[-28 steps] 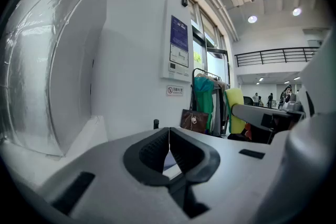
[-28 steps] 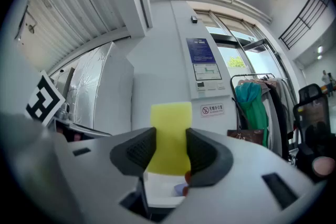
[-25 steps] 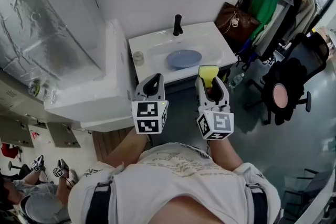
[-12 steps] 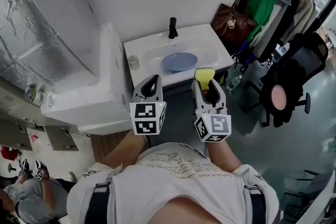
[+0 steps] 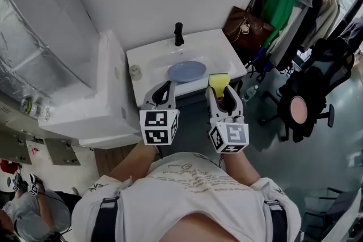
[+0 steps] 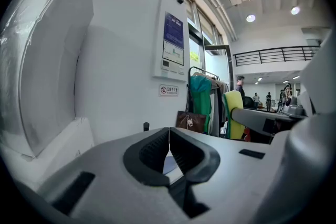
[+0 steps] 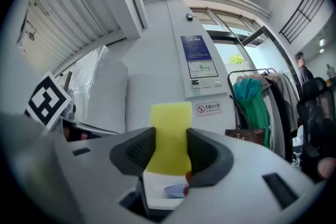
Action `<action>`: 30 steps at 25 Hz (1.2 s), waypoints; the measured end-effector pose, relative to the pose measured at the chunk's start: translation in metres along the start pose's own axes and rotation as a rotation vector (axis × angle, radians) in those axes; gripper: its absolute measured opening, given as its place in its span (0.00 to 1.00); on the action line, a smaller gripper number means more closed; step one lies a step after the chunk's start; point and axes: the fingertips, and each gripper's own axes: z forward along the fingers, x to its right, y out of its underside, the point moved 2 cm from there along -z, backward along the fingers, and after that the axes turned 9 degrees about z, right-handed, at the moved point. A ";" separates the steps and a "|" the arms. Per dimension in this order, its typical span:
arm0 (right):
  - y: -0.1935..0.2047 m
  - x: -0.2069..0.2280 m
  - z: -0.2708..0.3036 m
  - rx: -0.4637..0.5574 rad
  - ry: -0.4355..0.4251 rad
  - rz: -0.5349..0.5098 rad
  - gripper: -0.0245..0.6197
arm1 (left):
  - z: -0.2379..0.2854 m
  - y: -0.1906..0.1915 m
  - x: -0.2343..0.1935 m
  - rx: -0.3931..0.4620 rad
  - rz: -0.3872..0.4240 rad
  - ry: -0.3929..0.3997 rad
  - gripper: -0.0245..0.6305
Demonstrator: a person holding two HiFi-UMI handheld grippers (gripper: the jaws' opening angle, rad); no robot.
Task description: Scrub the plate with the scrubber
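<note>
A blue plate [image 5: 186,71] lies in the basin of a white sink [image 5: 148,58] against the wall, with a black tap [image 5: 179,33] behind it. My right gripper [image 5: 222,89] is shut on a yellow scrubber [image 5: 219,83] that sticks up between its jaws; in the right gripper view the scrubber [image 7: 168,136] fills the gap, and the plate [image 7: 174,191] shows below it. My left gripper [image 5: 164,91] is shut with nothing in it, its pads [image 6: 159,152] touching. Both grippers hover in front of the sink, short of its front edge.
A small jar [image 5: 134,72] stands on the sink's left rim. A white wrapped block [image 5: 96,90] sits left of the sink. A brown bag [image 5: 244,27] and a clothes rack [image 5: 295,3] stand to the right, with a black chair [image 5: 309,99] nearer me.
The sink and plate have shifted left and a little up in the head view as I turn. Both grippers keep their hold and stance.
</note>
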 end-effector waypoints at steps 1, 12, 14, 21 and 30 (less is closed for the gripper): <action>-0.001 0.005 0.000 0.002 -0.001 -0.002 0.33 | 0.003 -0.001 0.003 0.001 -0.004 0.001 0.07; 0.004 0.033 0.008 -0.010 0.014 0.019 0.33 | 0.027 0.007 0.016 -0.020 -0.017 0.008 0.07; 0.007 0.036 0.011 -0.018 0.014 0.017 0.33 | 0.033 0.010 0.017 -0.026 -0.022 0.010 0.07; 0.010 0.049 0.037 -0.017 0.021 0.009 0.33 | 0.060 0.007 0.008 -0.006 -0.019 0.017 0.07; 0.011 0.064 0.094 -0.022 0.009 -0.016 0.33 | 0.112 0.000 -0.021 0.020 -0.037 0.018 0.07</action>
